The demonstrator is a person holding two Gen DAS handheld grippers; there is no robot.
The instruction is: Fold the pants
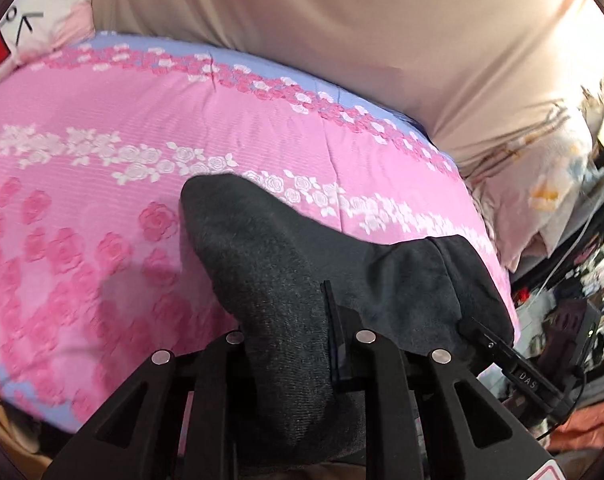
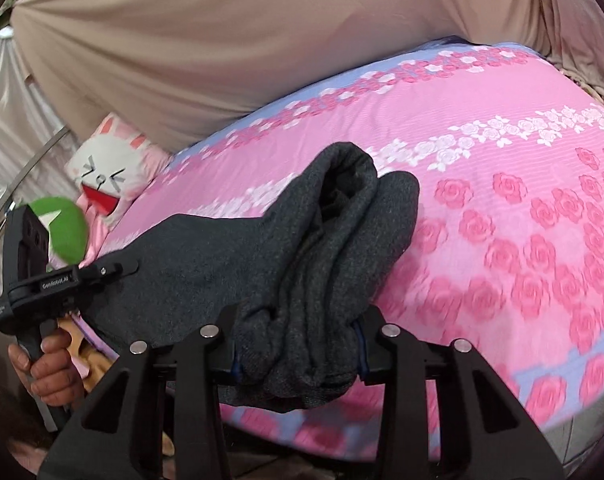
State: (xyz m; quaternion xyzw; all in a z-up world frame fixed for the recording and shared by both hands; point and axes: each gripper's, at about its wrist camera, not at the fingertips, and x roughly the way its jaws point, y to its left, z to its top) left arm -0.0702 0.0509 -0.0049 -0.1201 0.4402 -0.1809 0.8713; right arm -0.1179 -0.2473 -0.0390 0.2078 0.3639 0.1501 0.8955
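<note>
Hanging bunched between both closed-down jaws, the dark grey pants stretch from the right hand-held gripper to the left hand-held gripper, above the pink bed.

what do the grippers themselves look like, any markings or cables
Both are matte black plastic. The right gripper has angular finger links with triangular cut-outs, round silver pins and blue-edged pads. The left gripper carries white "GenRobot.AI" lettering and a pistol-style handle. The left wrist view shows a "DAS" label and a thin black cable.
</note>
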